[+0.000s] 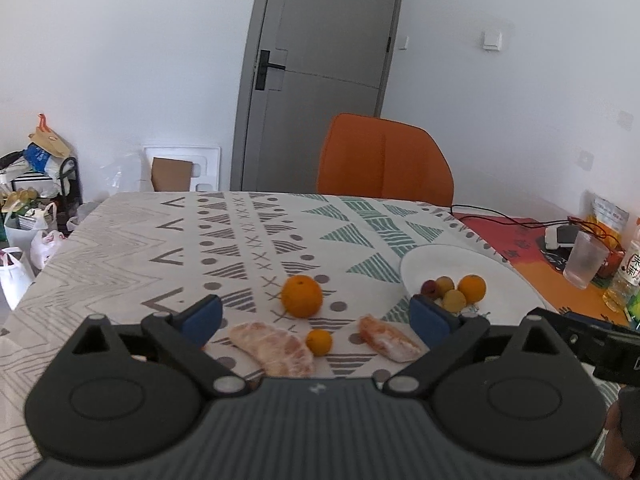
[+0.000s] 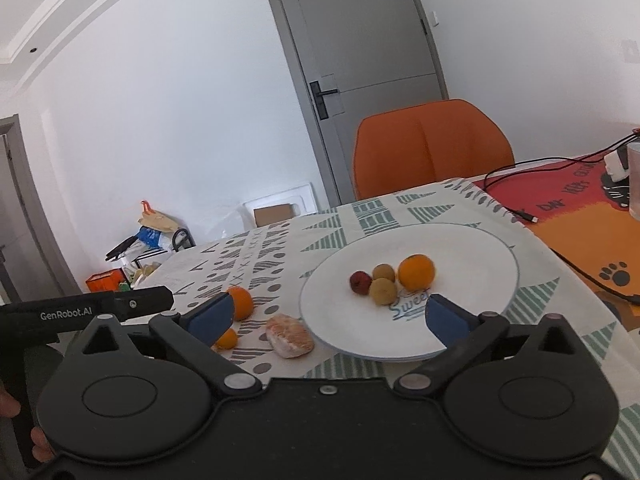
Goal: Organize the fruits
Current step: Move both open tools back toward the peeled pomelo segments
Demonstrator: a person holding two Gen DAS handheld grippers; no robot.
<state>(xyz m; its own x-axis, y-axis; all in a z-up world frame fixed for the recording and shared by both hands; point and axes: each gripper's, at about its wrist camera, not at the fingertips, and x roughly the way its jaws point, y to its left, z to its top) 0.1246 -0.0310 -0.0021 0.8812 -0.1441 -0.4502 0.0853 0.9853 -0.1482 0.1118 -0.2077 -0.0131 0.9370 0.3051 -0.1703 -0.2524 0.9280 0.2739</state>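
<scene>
- Nearest us, the left gripper (image 1: 316, 316) and the right gripper (image 2: 328, 316) both stand spread wide, gripping nothing.
- On the left tool's side, seen from the right wrist, we read "GenRobot.AI".
- On the patterned tablecloth (image 1: 120, 248) lie two peeled segments (image 1: 272, 348) (image 1: 388, 338), a small orange (image 1: 319, 342) and a bigger orange (image 1: 301, 296).
- The white plate (image 2: 460, 248) holds an orange (image 2: 416, 271), two yellowish fruits and a dark red one — its print reads "Sweet", partly covered.
- Beyond stands an orange chair (image 1: 384, 160); the bottle's label at the far right is cut off.
</scene>
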